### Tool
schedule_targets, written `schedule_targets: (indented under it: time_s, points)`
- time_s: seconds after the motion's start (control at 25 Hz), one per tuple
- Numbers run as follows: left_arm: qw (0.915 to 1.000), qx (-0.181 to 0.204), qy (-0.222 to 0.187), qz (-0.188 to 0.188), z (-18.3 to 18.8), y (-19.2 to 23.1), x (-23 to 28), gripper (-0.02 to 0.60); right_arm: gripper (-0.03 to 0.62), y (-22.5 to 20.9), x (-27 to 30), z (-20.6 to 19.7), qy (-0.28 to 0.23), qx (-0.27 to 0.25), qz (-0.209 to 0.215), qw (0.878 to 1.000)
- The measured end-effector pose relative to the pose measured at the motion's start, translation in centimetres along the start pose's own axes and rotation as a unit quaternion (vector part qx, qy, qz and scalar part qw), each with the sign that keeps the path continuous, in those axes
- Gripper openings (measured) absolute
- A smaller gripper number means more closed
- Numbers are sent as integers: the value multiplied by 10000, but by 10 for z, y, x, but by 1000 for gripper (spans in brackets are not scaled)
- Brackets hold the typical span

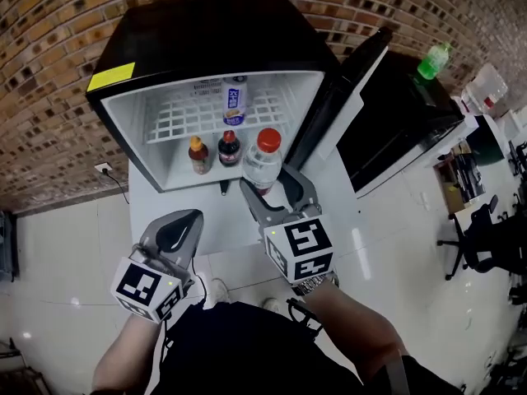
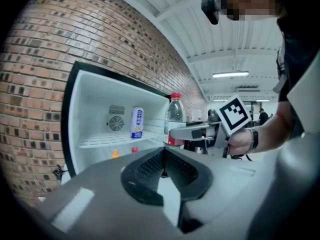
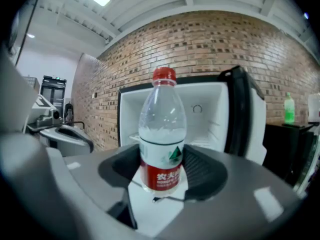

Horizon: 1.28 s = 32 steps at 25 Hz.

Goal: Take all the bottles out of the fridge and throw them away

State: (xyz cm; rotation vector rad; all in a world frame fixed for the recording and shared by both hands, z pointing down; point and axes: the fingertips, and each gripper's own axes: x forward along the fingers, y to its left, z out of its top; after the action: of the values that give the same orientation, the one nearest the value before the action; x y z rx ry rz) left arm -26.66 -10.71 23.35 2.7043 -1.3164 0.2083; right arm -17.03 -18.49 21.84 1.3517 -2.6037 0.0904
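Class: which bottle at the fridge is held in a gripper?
The clear red-capped water bottle, upright in the right gripper; the other three stand inside the fridge.

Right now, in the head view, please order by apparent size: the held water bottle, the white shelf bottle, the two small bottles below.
1. water bottle, but it is nearest the camera, so unsure.
2. white bottle.
3. dark red-capped bottle and orange-capped bottle: they look alike, so no ranking.

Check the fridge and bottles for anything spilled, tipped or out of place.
Nothing stands out. The water bottle sits upright in the right tongs, outside the open fridge; the white bottle on the shelf and two small bottles below stand upright, with no spill visible.
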Motion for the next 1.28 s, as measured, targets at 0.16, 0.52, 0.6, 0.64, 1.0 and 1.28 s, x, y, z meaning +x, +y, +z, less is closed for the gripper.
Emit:
schedule_targets:
  time_s: [0.16,0.52,0.6,0.64,1.0,1.28]
  points:
    - [9991,57,108,-399,-8,-58,34,3,264,-29,-59,-32,237,71,-167,9996]
    - [9882,49,711,-1356,-70,-209,108,3,262,-93,-191,-151,965,606,-554,9919]
    - [9845,55,857,-1529,-89,-242,121,3,263,-104,-216,-182,1144,754,-621,9886]
    - [9829,55,920,-1594,-98,-256,128,3,262,-108,-227,-197,1228,835,-648,9868]
    - [9646,105,1719,-1996,-189,-333,180,3,261,-140,-285,-342,2021,1819,-1013,9570]
    - [9461,-21,2351,-2230,-278,-366,216,3,261,-148,-296,-452,2638,2480,-1358,9222]
